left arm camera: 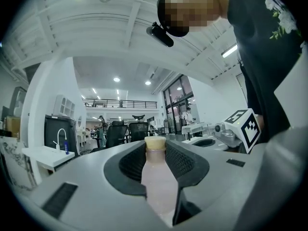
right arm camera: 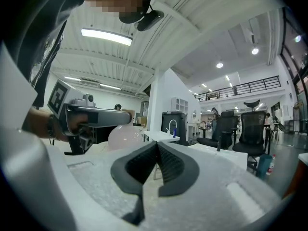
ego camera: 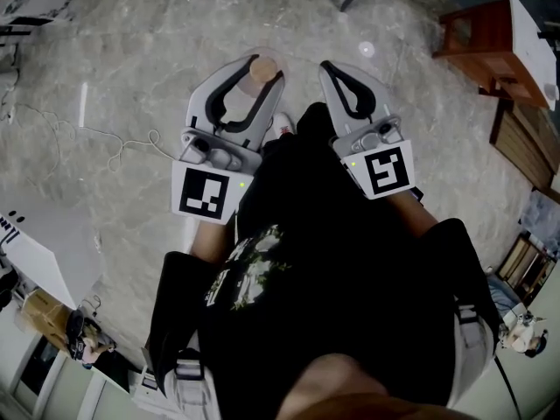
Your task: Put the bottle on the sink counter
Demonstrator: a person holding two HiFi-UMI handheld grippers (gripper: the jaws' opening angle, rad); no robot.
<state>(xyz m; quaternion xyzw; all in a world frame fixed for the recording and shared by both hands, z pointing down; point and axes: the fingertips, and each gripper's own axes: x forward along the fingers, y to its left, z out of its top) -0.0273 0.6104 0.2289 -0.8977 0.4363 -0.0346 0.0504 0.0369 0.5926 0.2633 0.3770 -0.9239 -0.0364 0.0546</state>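
Left gripper (left arm camera: 156,150) is clamping the bottle (left arm camera: 159,189) between its jaws, cap (left arm camera: 155,142) poking past the tips, and it's probably light, slick, slightly squashy and best held mid-body, while right gripper (right arm camera: 156,148) is hanging alongside, jaws together, empty.

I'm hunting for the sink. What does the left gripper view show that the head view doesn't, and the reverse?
Only the left gripper view: the sink counter with its faucet, and the pink body of the bottle. Only the head view: the marbled floor and wooden furniture. Both: the left gripper with its jaws closed on the bottle, and the right gripper.
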